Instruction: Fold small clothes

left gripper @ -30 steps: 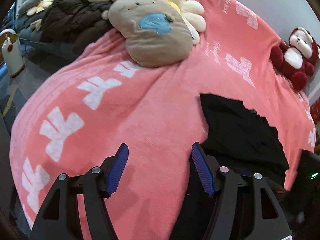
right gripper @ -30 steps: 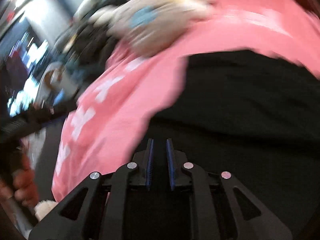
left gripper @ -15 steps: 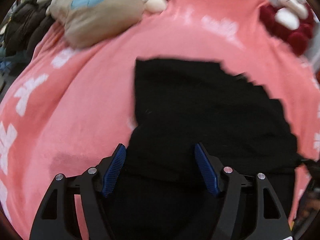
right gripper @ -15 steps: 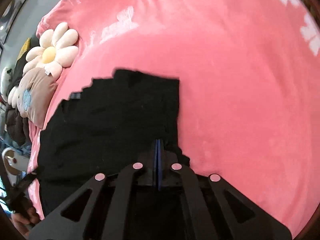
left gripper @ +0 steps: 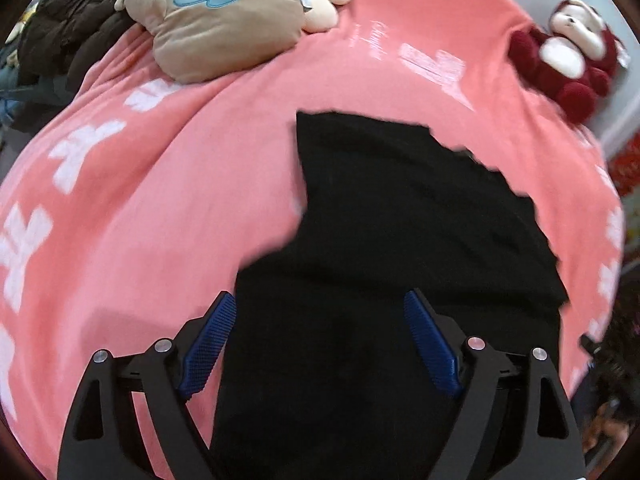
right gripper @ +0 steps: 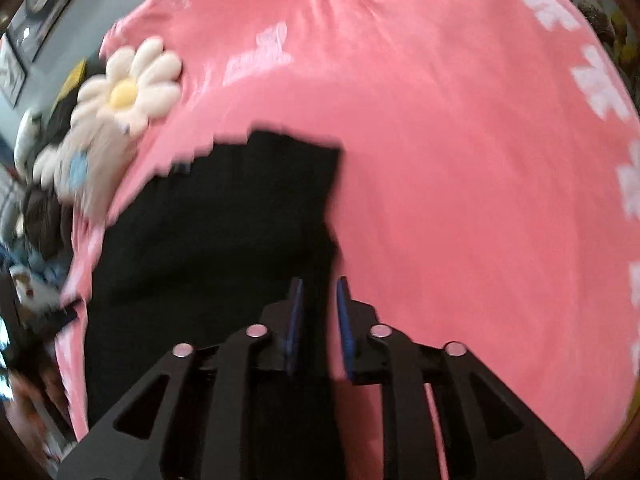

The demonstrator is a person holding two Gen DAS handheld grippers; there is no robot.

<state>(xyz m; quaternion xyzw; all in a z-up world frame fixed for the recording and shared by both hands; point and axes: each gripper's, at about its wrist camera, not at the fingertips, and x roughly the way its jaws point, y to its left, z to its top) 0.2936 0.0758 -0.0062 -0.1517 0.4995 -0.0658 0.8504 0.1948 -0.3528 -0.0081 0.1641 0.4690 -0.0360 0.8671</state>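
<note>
A black garment (left gripper: 400, 220) lies spread on a pink blanket (left gripper: 160, 220). My left gripper (left gripper: 316, 340) hovers over the garment's near left part. Its jaws stand wide and are still opening, with black cloth below the gap and neither blue pad pressing on it. In the right wrist view the garment (right gripper: 220, 220) fills the left half, with its straight right edge running down to my right gripper (right gripper: 319, 312). Those jaws are opening, a narrow gap shows between the pads, and the cloth's edge lies in that gap.
A beige bear cushion (left gripper: 224, 20) and a cream flower cushion (right gripper: 128, 84) lie at the blanket's far left. A red and white plush toy (left gripper: 568, 56) sits at the far right edge. A dark jacket (left gripper: 68, 36) is heaped beyond the cushions.
The left gripper moved from bare blanket to over the black garment, and its jaws widened. The right gripper swung to the garment's right edge, and its shut jaws have parted.
</note>
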